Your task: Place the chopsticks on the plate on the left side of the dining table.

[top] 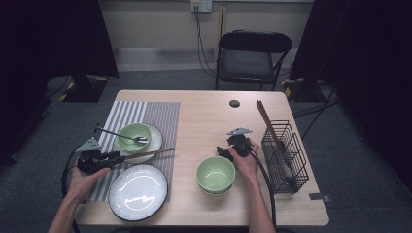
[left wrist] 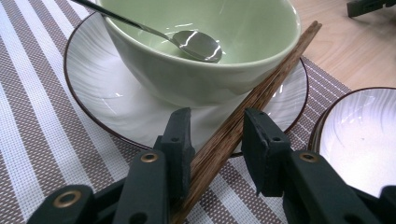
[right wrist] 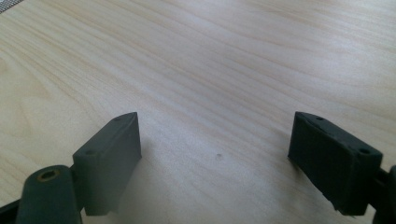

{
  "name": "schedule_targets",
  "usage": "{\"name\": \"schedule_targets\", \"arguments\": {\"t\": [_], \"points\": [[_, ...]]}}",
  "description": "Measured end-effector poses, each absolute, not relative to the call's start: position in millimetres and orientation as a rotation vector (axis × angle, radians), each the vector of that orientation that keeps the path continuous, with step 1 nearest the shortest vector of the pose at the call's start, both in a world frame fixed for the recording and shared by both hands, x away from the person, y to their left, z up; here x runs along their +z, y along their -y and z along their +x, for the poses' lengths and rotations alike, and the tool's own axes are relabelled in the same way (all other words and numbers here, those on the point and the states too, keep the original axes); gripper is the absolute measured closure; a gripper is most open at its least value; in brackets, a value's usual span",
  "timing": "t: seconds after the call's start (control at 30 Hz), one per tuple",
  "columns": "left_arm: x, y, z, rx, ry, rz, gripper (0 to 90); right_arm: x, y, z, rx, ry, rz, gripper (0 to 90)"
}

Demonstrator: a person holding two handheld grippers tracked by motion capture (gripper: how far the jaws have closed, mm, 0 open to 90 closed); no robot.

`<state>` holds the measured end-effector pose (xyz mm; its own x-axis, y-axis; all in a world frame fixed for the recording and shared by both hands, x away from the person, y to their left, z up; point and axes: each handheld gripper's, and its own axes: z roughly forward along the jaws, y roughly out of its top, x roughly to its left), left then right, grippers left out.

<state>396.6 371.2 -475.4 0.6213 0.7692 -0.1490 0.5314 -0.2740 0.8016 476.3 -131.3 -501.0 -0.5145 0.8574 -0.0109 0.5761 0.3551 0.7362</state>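
Two plates [top: 138,191], two green bowls [top: 215,174], one spoon [top: 121,135], chopsticks [top: 148,154]

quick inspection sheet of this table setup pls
surface: wooden table, striped mat on its left
job's things: chopsticks lean on the saucer between the left gripper's jaws; a gap shows at one jaw
clutter: spoon in a green bowl, empty plate, second bowl, wire basket
grippers: right gripper open over bare wood
cables: trail from both grippers
surroundings: folding chair
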Motion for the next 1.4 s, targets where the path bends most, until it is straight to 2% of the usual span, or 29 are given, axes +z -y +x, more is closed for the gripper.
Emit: {"name": "schedule_targets", "arguments": {"t": [1.4], "points": [[-475.3, -377.9, 397.1, 0.395, -1.05, 1.928, 59.1, -501.0, 131.3, 476.2, 0.97, -2.228, 1.254, 16.0]]}}
